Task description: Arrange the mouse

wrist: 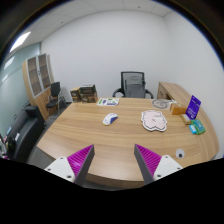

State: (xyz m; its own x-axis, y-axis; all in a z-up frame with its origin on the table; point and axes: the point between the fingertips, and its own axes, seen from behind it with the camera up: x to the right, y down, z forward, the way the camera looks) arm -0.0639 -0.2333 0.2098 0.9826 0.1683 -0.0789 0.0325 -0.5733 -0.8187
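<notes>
The gripper (pixel 113 160) hangs over the near edge of a wooden table (pixel 90 135) with its fingers spread wide and nothing between the purple pads (pixel 80 157). Well ahead of them, near the middle of the tabletop, lies the mouse (pixel 110 119), with a pale patterned mat (pixel 153 120) to its right. Beyond the far edge stand a black office chair (pixel 133 84), some cardboard boxes (pixel 84 95) and a wooden shelf unit (pixel 39 73) against the white wall.

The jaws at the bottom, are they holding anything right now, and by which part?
Nothing is held. The gripper is open with only bare table between its jaws; the mouse lies on the table well beyond them.
</notes>
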